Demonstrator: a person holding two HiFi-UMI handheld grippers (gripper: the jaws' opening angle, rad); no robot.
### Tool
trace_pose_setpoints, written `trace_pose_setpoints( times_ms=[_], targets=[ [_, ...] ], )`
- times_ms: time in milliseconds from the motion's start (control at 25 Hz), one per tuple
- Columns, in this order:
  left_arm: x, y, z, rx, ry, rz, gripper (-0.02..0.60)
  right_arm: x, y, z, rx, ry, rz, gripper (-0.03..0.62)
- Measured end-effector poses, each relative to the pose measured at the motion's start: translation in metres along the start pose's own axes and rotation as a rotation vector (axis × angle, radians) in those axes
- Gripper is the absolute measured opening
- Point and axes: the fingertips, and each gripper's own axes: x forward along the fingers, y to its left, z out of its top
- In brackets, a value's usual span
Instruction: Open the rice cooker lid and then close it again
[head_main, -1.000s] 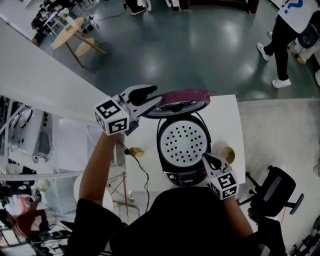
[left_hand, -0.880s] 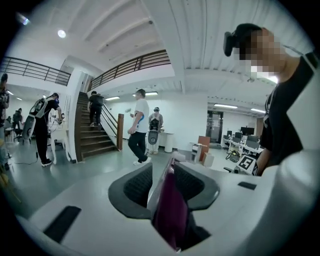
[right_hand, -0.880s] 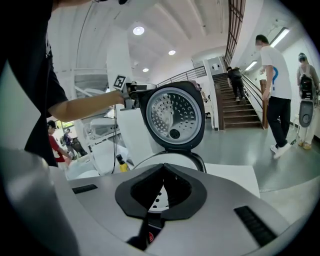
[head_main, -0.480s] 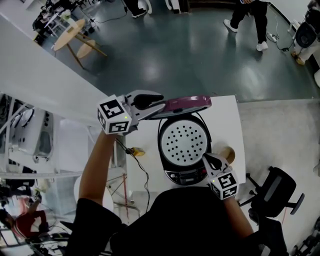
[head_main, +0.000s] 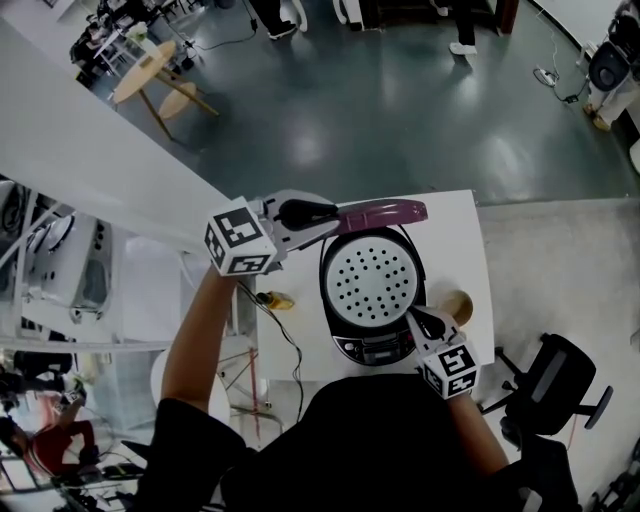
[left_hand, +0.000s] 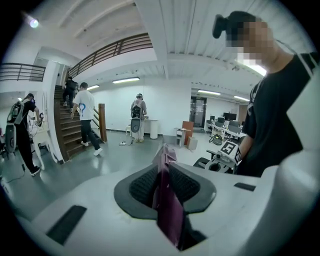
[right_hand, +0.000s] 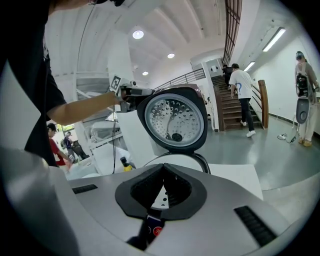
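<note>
Lid (head_main: 385, 212) of rice cooker (head_main: 372, 345) on white table (head_main: 455, 225) stands raised, its purple left edge pinched in left gripper (head_main: 322, 216), whose jaws have just been closing; right gripper (head_main: 420, 322) sits closed at the cooker's front right. Against a second ago, left gripper is nearer the cooker and the lid's purple top shows thinner. Perforated inner face points toward the person, long axis left to right.

Upright lid (head_main: 375, 280) blocks behind the rice cooker (head_main: 375, 347); room over table (head_main: 455, 238) rightward
</note>
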Motion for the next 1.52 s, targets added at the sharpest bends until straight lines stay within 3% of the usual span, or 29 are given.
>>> trace_pose_setpoints(
  times_ms=[720,1520],
  targets=[
    [0.008,-0.056,-0.023,0.062,0.080,0.012,0.067,-0.022,0.033,-0.006,-0.005,-0.019,0.016,0.000],
    [0.033,-0.135,-0.086,0.077,0.207,-0.036,0.057,-0.051,0.066,-0.028,-0.001,-0.036,0.034,0.000]
  ],
)
